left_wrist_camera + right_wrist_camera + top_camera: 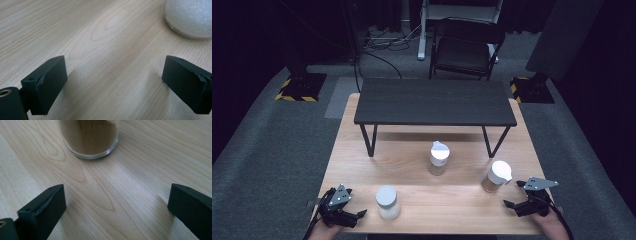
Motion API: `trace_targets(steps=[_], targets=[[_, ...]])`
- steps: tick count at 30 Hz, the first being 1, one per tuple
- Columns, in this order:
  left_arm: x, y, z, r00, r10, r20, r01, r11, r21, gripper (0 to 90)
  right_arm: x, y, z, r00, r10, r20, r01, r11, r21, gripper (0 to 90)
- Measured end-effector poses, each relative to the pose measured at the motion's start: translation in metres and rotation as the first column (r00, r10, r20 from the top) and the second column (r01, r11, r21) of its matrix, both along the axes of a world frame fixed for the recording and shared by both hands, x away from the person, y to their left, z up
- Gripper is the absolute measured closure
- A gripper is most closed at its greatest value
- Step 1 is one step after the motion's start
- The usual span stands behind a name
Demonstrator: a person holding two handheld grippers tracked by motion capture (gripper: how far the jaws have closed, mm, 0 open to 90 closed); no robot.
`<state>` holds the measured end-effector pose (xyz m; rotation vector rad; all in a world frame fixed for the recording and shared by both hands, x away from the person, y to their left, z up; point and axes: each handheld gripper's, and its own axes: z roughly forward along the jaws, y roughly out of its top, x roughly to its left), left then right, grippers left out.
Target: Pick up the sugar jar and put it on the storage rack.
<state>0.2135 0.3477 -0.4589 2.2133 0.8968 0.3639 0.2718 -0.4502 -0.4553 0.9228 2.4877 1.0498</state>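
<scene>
Left gripper [343, 210] low at near-left table corner, held in a hand coming in from the bottom edge, jaws spread wide, nothing between them, only bare wood. Pointed toward the white-filled jar [388, 202], just beside the jaw tips, apart, not touching. Same jar [190, 17] up and right of the right-hand jaw in the left gripper view.

Right gripper [518, 194] low at near-right corner, hand [551, 222] behind it, grey plate on top, jaws also spread wide and empty. Aimed at the brown-filled jar [496, 177], close ahead of the tips, with a gap. In the right gripper view, glass base of that jar [91, 137] ahead of the jaws, toward the left one.

Third jar [438, 157] with white lid farther off, ahead of and between both grippers.

Light wood table [452, 197]. Small black bench [434, 102] standing on its far half. Grey carpet around, black chair [467, 47] behind, cables on floor, dark room.
</scene>
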Motion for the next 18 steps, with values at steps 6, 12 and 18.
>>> trace_targets(steps=[6, 12, 18], targets=[[-0.0001, -0.0001, 0.0000, 1.0000, 0.000, 0.001, 0.000, 1.0000, 0.001, 5.9, 0.0000, 0.0000, 0.0000, 1.0000, 0.000, 0.001, 0.000, 1.0000, 0.000, 1.6], [-0.0015, -0.0010, 0.0002, 0.9997, 0.024, 0.001, -0.024, 0.9997, 0.002, 5.9, 0.0000, -0.0001, 0.0000, 1.0000, 0.000, 0.000, 0.000, 1.0000, 0.000, 1.6], [-0.0017, -0.0013, 0.0002, 0.9996, 0.026, 0.001, -0.026, 0.9996, 0.003, 5.9, 0.0000, -0.0001, 0.0000, 1.0000, 0.000, 0.000, 0.000, 1.0000, 0.000, 1.6]])
